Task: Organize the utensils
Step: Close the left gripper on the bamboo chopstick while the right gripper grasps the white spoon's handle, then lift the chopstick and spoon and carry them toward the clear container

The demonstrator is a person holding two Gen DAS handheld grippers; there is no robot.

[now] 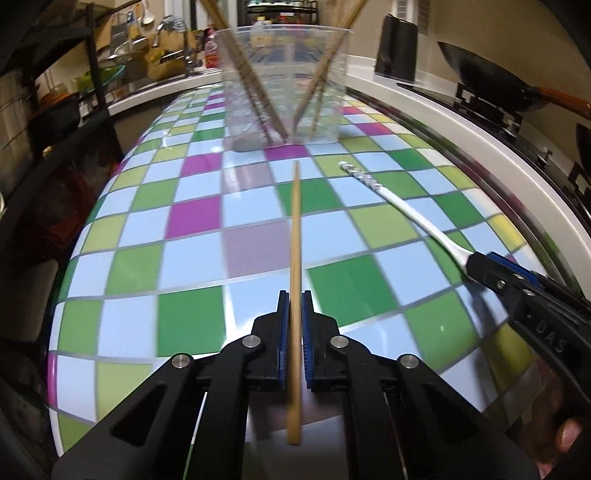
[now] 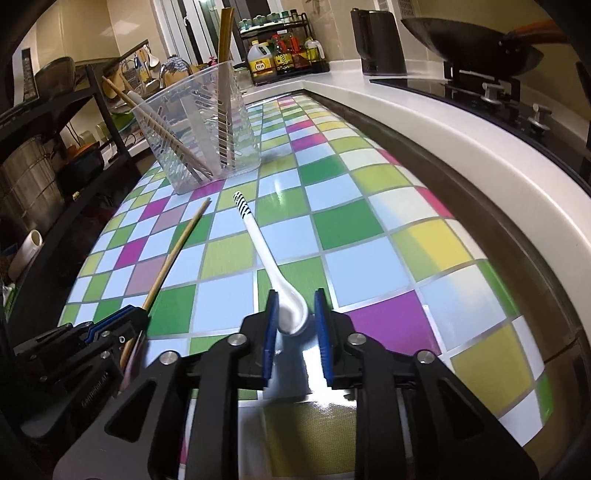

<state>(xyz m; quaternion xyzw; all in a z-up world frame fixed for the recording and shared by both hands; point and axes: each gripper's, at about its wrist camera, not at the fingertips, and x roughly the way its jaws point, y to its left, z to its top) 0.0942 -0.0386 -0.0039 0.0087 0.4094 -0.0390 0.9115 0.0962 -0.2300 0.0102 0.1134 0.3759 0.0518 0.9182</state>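
Left tongs [image 1: 295,314]: clamped on a wooden chopstick [image 1: 295,236] pointing ahead. Right tongs [image 2: 295,317]: parted, white spoon [image 2: 275,273] bowl between the pads, left pad touching, right pad apart. Clear utensil holder [image 2: 199,129]: ahead on the checkered desk [image 2: 369,258], holding chopsticks.

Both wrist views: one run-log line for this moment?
left gripper: shut on wooden chopstick | right gripper: open around white ceramic spoon | clear plastic utensil holder: upright, holds chopsticks

Checkered tabletop [image 2: 369,221], white counter [image 2: 461,147], black shelving [image 2: 92,110], beige walls [image 2: 74,33]
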